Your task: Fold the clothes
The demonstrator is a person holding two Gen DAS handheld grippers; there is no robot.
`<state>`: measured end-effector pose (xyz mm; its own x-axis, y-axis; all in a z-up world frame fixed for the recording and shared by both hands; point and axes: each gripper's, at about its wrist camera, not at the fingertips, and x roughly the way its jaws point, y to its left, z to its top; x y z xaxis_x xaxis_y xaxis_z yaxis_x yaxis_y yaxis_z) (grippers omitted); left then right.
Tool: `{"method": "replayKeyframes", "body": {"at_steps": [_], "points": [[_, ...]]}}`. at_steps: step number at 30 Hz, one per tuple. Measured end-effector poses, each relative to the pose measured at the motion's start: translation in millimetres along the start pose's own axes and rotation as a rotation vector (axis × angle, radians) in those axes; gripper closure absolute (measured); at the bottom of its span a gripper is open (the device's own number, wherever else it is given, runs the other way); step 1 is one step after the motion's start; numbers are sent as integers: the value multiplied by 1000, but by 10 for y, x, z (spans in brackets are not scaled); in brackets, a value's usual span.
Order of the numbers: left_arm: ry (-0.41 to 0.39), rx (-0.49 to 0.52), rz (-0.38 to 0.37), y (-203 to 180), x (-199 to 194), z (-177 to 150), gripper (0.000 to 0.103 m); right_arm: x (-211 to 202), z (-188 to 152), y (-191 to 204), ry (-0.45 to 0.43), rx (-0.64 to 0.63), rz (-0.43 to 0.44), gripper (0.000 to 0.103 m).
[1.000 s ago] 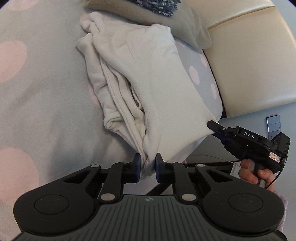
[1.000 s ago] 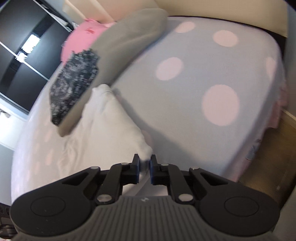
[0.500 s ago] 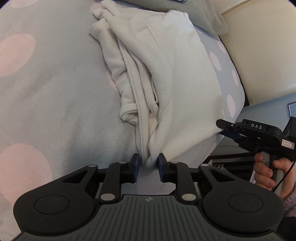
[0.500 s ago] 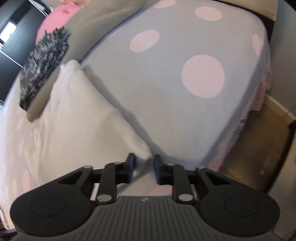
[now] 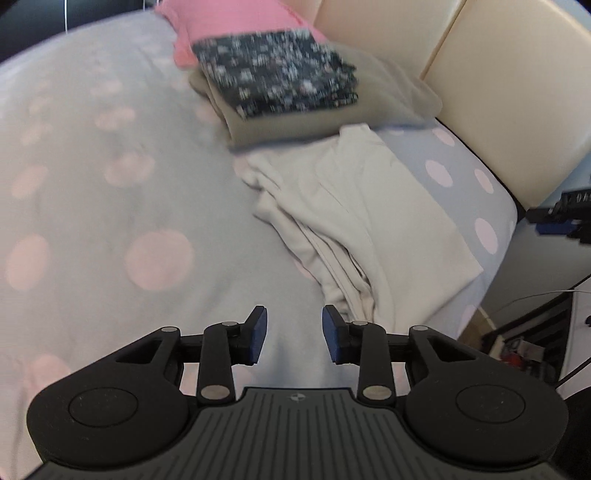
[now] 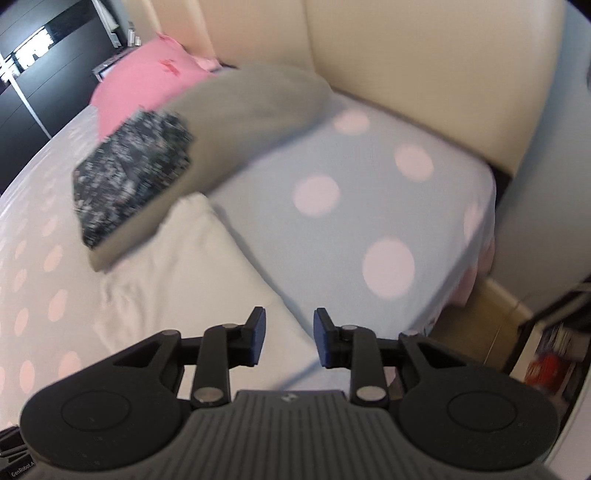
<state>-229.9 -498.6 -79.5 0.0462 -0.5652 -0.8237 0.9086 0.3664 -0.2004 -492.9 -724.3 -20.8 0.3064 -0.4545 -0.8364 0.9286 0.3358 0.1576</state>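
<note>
**Hovering Open-Jawed Over a Folded Cream Garment**

Lying on the pale blue bedspread with pink polka dots, the cream, soft-knit garment is doubled lengthwise into a long strip, its smooth top layer toward the bed's edge and its bunched layers toward the middle. Its far end touches a stack: a dark speckled folded cloth on a grey-beige folded piece, with a pink fabric item behind, likely the pile for finished pieces.

The left gripper hangs with its jaws spread, holding nothing, just short of the garment's near end. The right gripper is likewise spread and empty, above the strip's near corner. Both sit where they could take that end again, or leave it as it lies. A cream padded headboard backs the bed.
</note>
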Motion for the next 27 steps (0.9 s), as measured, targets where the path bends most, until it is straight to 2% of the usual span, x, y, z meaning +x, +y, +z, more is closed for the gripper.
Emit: {"method": "replayKeyframes", "body": {"at_steps": [4,5,9,11,15,21,24,27], "points": [[-53,29,33,-9,-285,-1,73,-276,-9,366,-34,-30,-11,70],[-63,35,40,-15,-350,-4,73,-320,-78,448,-35,-32,-13,66],[-106,41,54,-47,-525,-99,64,-458,-411,735,-37,-33,-30,64],[-118,47,50,-51,-566,-158,64,-532,-627,851,-38,-13,-49,61],[-117,60,35,-49,-578,-276,64,-659,-1098,1016,-96,2,-84,57],[-103,103,38,-81,-487,-422,61,-699,-1670,1129,-149,32,-100,56],[-98,126,51,-97,-443,-480,59,-707,-1840,1226,-198,-10,-109,55],[-89,129,53,-82,-412,-518,59,-665,-1901,1271,-210,-36,-89,55]]}}
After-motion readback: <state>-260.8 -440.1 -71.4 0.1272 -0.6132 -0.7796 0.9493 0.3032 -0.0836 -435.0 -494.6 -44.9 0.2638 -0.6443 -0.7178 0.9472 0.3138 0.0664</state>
